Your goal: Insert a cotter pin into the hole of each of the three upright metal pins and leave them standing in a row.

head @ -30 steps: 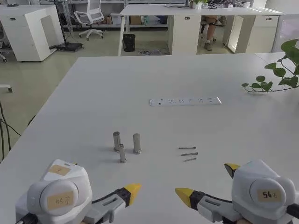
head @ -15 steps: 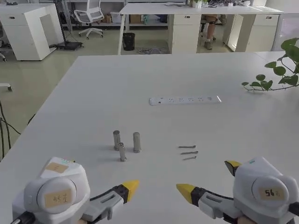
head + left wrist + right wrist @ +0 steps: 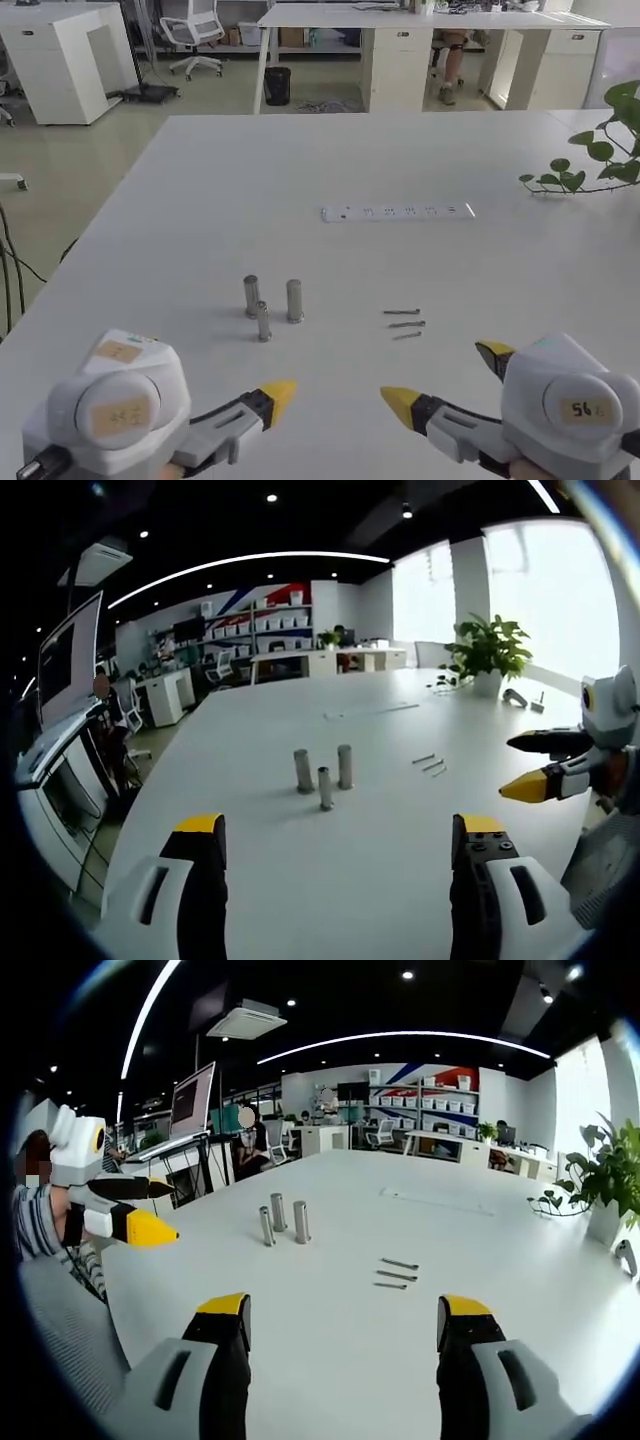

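White workbench [image 3: 300,170] with three metal pins [image 3: 263,322], office desks [image 3: 400,50] behind

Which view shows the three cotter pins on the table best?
The right gripper view: the cotter pins lie near its centre, clearly apart, side by side. The head view shows them apart too, but smaller. In the left gripper view they are tiny and crowded together.

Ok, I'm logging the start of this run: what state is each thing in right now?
Metal pins: three, upright, clustered in a triangle, not in a row.
Cotter pins: three, lying loose on the table, not inserted.
Left hand-held gripper: open, empty.
Right hand-held gripper: open, empty.
Power strip: lying flat, beyond the pins.
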{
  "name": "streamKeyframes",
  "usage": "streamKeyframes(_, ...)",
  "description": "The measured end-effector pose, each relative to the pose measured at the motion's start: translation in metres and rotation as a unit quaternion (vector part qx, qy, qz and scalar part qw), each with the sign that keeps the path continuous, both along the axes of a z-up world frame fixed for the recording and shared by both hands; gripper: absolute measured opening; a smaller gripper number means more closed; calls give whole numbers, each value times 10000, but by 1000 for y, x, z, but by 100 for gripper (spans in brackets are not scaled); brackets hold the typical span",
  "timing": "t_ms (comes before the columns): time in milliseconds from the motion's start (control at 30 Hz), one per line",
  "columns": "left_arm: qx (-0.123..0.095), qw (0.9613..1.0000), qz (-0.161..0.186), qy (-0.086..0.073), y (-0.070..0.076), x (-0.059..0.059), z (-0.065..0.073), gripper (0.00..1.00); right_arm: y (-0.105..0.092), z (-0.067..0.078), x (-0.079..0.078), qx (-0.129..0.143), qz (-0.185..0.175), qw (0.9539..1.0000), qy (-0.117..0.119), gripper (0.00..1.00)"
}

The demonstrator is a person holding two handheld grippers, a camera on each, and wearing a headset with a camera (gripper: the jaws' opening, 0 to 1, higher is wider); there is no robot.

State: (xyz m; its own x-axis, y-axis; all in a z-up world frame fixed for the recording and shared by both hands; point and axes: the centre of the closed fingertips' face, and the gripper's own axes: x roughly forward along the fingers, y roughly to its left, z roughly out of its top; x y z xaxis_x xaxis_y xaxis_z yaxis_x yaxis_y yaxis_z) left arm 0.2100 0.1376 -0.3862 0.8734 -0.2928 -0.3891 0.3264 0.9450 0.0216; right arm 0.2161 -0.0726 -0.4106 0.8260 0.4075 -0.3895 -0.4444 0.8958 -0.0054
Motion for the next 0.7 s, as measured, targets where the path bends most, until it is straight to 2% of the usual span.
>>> streamKeyframes(533,-27,10000,12,-20,2,0,2,92,5,-1,-2,10,106,9999,20,71)
streamKeyframes(700,-81,9999,-58,-24,0,-2,2,93,5,0,-3,82,103,9999,48,66)
